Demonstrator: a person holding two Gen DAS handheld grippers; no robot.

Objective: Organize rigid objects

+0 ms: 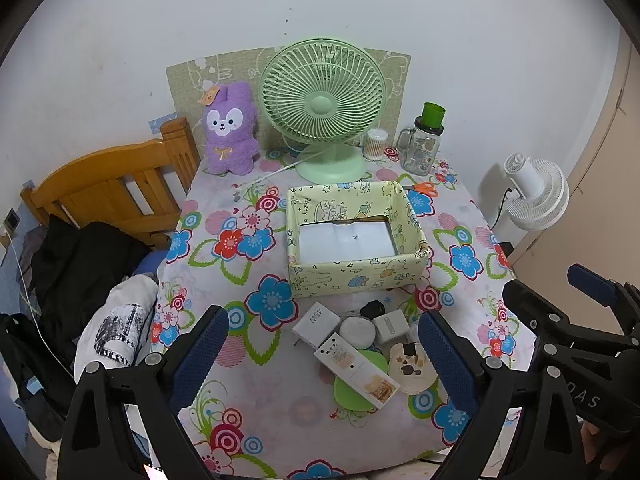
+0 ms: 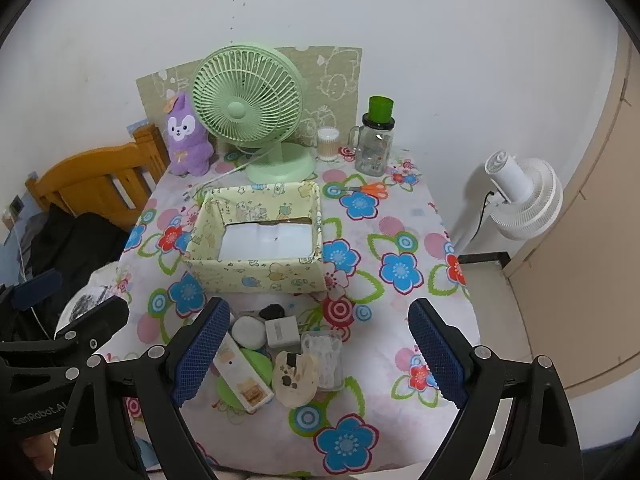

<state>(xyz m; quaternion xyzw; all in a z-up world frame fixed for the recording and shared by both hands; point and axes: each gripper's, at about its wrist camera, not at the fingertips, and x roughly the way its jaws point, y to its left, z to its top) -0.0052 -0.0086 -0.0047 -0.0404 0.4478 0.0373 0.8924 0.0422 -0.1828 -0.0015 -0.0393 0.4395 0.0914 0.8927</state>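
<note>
Clutter [image 1: 360, 344] of small rigid items sits on the floral worktop [image 1: 248, 392], at 6 o'clock from the empty yellow box [image 1: 352, 276]. Left hand-held gripper [image 1: 324, 356] and right hand-held gripper [image 2: 316, 354] both hover spread, pinching nothing.

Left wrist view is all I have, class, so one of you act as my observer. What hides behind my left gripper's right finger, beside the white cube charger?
Observer: A clear plastic box of small white pieces, lying right of the white cube charger.
Operator: Is the right gripper open?
Observer: Yes, the right gripper is wide open and holds nothing.
Operator: I see only orange handles behind the storage box.
Observer: They belong to scissors; the blades point left, towards the yellow storage box.
</note>
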